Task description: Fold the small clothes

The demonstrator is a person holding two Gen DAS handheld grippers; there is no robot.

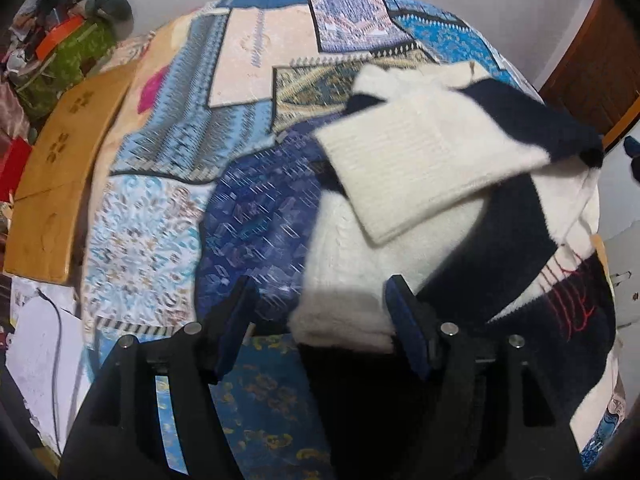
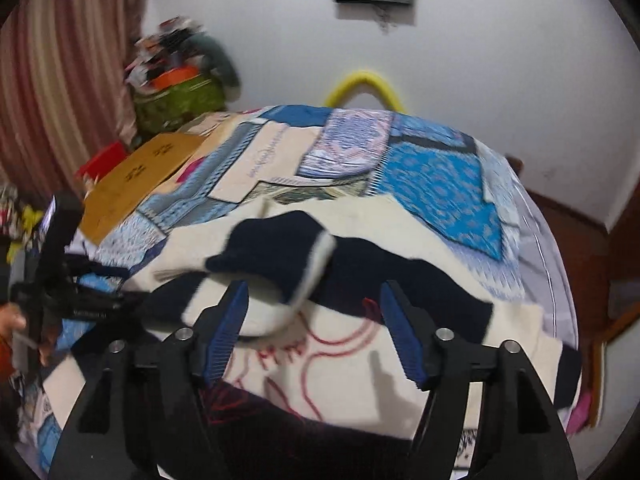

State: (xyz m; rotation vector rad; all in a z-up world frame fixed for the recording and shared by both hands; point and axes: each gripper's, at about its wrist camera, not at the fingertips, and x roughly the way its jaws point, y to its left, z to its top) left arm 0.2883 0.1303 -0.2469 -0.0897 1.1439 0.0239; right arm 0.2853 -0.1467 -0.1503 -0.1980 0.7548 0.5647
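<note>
the right claw [image 2: 314,334] stands apart with nothing between its blue pads, low over the cream-and-navy sweater [image 2: 360,372] with red stitching. just past its tips a navy, white-cuffed sleeve [image 2: 276,268] lies folded across the sweater's chest. the left claw [image 1: 320,322] is also apart and empty, hovering over the sweater's near white edge [image 1: 344,320], with the ribbed cuff [image 1: 404,176] folded inward ahead of it. the garment lies spread on the patchwork quilt [image 1: 248,216]; a tan board [image 1: 60,160] and a heap of clutter [image 2: 176,80] sit further back. the sleeve fold looks done, so i judge the next move is to pinch both near corners evenly, lift low, and bring them over together so no layer bunches.
</note>
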